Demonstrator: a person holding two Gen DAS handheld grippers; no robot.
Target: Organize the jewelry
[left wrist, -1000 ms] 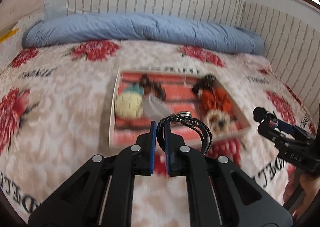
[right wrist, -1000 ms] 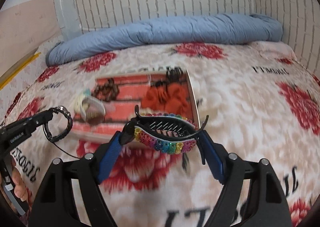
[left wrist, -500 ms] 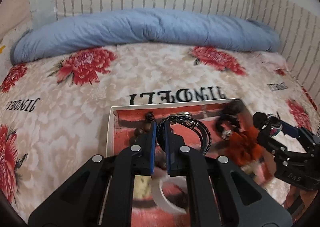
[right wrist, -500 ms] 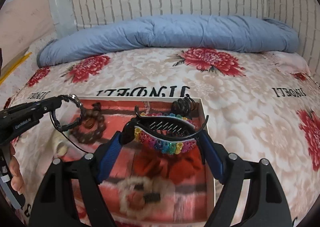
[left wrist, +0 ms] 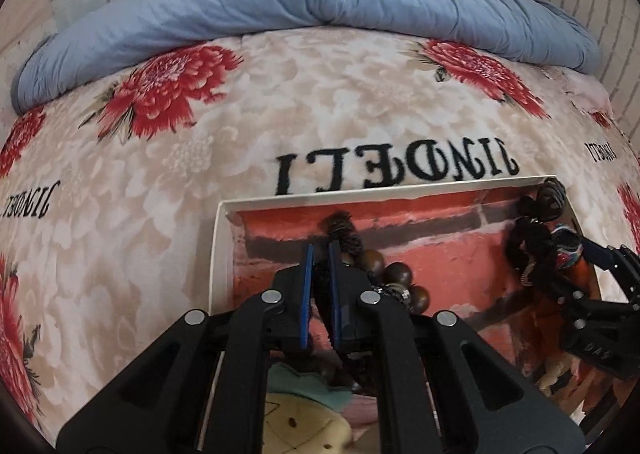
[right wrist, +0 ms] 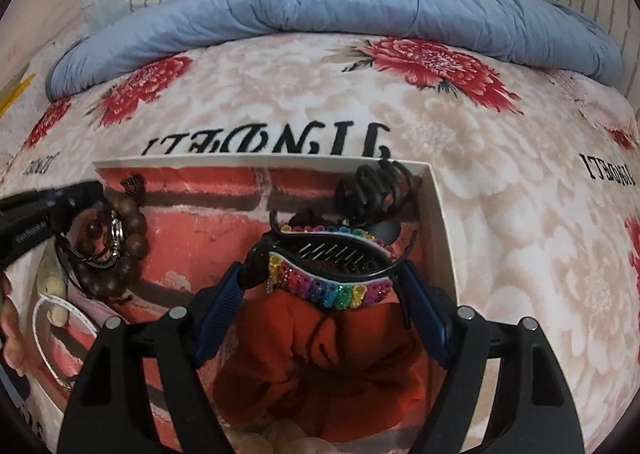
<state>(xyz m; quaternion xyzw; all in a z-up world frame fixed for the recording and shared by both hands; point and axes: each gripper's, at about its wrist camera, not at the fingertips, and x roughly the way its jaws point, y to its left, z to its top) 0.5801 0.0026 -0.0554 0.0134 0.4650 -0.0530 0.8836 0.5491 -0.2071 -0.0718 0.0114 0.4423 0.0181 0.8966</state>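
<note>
A white-rimmed box (left wrist: pixel 222 254) (right wrist: pixel 440 214) with a red brick-print floor lies on the flowered blanket. My left gripper (left wrist: pixel 319 251) (right wrist: pixel 94 190) is shut on a black braided bracelet (right wrist: pixel 86 254), which hangs low over the brown wooden bead bracelet (left wrist: pixel 396 274) (right wrist: pixel 132 222) in the box's far left part. My right gripper (right wrist: pixel 328 278) (left wrist: pixel 570 244) is shut on a rainbow rhinestone hair clip (right wrist: pixel 332 292), held just above an orange scrunchie (right wrist: pixel 340 354). A black claw clip (right wrist: pixel 372 190) (left wrist: pixel 544 202) lies in the far right corner.
A rolled blue quilt (left wrist: pixel 320 2) (right wrist: pixel 340 6) lies along the brick-pattern wall behind. In the box's near left are a yellow plush piece (left wrist: pixel 304 426) and a white ring (right wrist: pixel 52 318). A hand (right wrist: pixel 8 334) shows at the left edge.
Both grippers have moved forward and down over the box, which now fills the lower part of both views. Each keeps its hold; the bracelet now hangs right above the wooden beads.
</note>
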